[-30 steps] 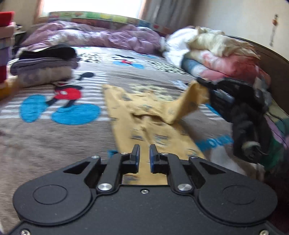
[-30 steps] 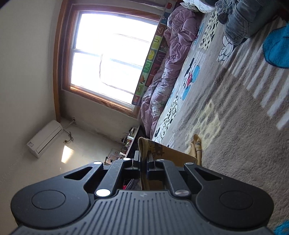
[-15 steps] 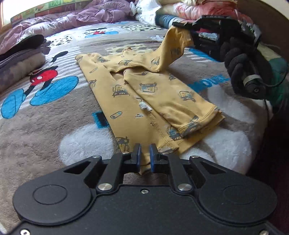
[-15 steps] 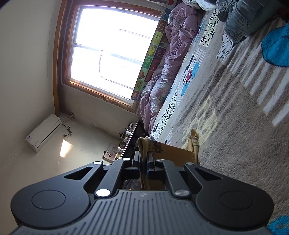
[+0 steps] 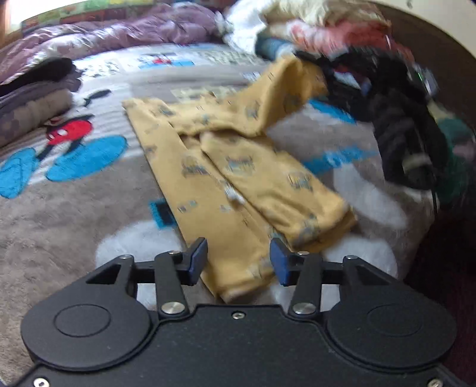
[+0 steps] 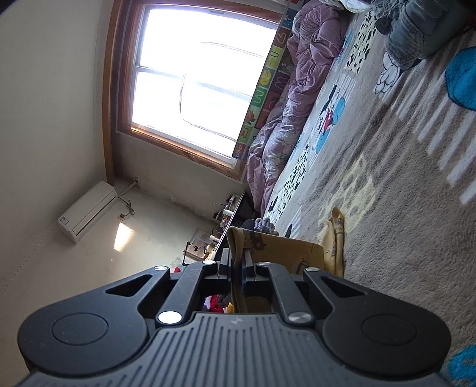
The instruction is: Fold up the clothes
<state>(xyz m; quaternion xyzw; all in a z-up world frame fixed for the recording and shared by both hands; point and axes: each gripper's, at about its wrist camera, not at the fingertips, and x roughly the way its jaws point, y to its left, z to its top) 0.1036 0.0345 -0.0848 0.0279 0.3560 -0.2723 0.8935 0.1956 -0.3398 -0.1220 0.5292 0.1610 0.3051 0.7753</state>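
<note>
A yellow printed garment point(image 5: 238, 175) lies lengthwise on the bed blanket point(image 5: 74, 214), folded along its length. Its near hem lies between the spread blue pads of my left gripper point(image 5: 238, 256), which is open and no longer pinches it. The far corner of the garment is lifted off the bed. My right gripper point(image 5: 351, 77), blurred in the left wrist view, holds that corner. In the right wrist view my right gripper point(image 6: 237, 262) is shut on the yellow cloth point(image 6: 285, 250), which drapes down toward the blanket.
A stack of folded dark and grey clothes point(image 5: 35, 98) sits at the left. A purple quilt point(image 5: 119, 35) lies along the far side under the window point(image 6: 196, 77). A heap of unfolded laundry point(image 5: 312, 26) is piled at the right. The bed's edge drops off at the right.
My left gripper has opened and let go of the garment's near hem. The right gripper still holds the lifted far corner and has shifted a little.
</note>
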